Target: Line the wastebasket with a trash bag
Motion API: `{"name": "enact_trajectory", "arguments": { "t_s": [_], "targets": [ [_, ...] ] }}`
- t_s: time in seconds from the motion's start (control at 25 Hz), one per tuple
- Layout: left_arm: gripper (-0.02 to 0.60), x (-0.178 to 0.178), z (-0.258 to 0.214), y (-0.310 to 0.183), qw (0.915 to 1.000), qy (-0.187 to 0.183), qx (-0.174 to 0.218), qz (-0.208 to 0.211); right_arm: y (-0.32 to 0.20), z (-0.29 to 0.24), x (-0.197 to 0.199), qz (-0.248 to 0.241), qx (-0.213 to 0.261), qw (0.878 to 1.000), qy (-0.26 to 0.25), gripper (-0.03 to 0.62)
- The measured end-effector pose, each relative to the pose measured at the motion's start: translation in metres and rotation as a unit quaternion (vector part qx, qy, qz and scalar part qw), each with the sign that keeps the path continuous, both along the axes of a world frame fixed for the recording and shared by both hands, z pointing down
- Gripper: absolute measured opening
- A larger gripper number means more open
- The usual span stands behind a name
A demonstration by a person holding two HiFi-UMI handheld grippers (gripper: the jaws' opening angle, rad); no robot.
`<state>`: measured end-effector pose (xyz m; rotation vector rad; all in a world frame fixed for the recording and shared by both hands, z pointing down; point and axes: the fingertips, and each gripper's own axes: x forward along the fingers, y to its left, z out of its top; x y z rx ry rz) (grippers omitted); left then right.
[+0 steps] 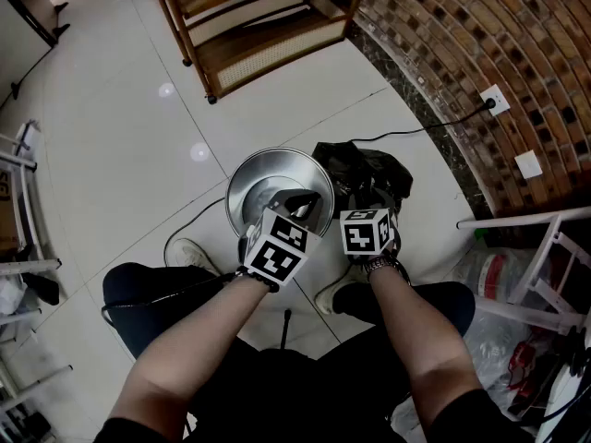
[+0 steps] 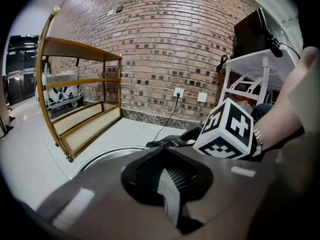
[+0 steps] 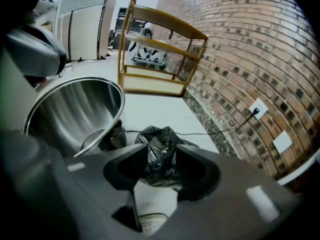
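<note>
Head view: wastebasket gleams silver — bag crumpled, black.

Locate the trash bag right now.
Head view: the black trash bag lies crumpled on the floor just right of the steel wastebasket, and the right gripper is closed on a bunch of it.

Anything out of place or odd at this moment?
The black trash bag lies crumpled on the floor beside the steel wastebasket, which is unlined; one bunch of it is pinched in the right gripper. Nothing looks spilled or damaged.
</note>
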<state>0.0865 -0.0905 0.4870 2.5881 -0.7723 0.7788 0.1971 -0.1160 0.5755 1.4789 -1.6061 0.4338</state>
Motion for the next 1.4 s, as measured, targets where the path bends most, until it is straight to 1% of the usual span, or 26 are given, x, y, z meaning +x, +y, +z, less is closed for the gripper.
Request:
{"name": "enact_trajectory", "arguments": {
  "t_s": [0.12, 0.28, 0.44, 0.6, 0.64, 0.68, 0.8, 0.84, 1.12, 1.24, 1.32, 1.4],
  "targets": [
    [0.003, 0.001, 0.008, -0.006, 1.0000, 0.003, -0.002, -0.007, -0.009, 0.010, 0.005, 0.004, -0.004, 1.000, 0.008, 0.175],
    [0.003, 0.001, 0.013, -0.013, 0.9999, 0.000, -0.004, -0.012, -0.018, 0.025, 0.010, 0.006, -0.014, 1.000, 0.018, 0.195],
    [0.003, 0.000, 0.020, -0.015, 0.9998, -0.002, -0.009, -0.018, -0.020, 0.045, 0.017, 0.015, -0.040, 0.999, 0.031, 0.209],
    [0.003, -0.002, 0.022, -0.017, 0.9997, -0.006, -0.010, -0.019, -0.023, 0.056, 0.027, 0.031, -0.061, 0.997, 0.041, 0.209],
    [0.003, -0.003, 0.024, -0.017, 0.9997, -0.008, -0.011, -0.020, -0.023, 0.056, 0.029, 0.036, -0.062, 0.997, 0.041, 0.200],
    [0.003, -0.004, 0.024, -0.018, 0.9997, -0.009, -0.011, -0.021, -0.024, 0.056, 0.032, 0.042, -0.061, 0.996, 0.043, 0.142],
    [0.003, -0.006, 0.026, -0.018, 0.9996, -0.010, -0.012, -0.024, -0.024, 0.051, 0.041, 0.059, -0.055, 0.996, 0.047, 0.019],
    [0.003, -0.006, 0.026, -0.018, 0.9996, -0.010, -0.011, -0.024, -0.023, 0.048, 0.044, 0.063, -0.052, 0.996, 0.047, 0.002],
    [0.003, -0.010, 0.009, -0.013, 0.9996, -0.009, 0.001, -0.025, -0.017, 0.004, 0.059, 0.083, -0.017, 0.996, 0.034, 0.002],
    [0.003, -0.007, -0.009, -0.010, 0.9997, 0.001, 0.017, -0.019, -0.013, -0.018, 0.065, 0.085, 0.001, 0.996, 0.032, 0.002],
    [0.003, -0.005, -0.018, -0.005, 0.9995, 0.012, 0.021, -0.019, -0.010, -0.033, 0.067, 0.086, 0.013, 0.996, 0.031, 0.002],
    [0.003, -0.008, -0.023, -0.002, 0.9994, 0.015, 0.024, -0.022, -0.009, -0.049, 0.069, 0.083, 0.027, 0.996, 0.032, 0.002]
  ]
}}
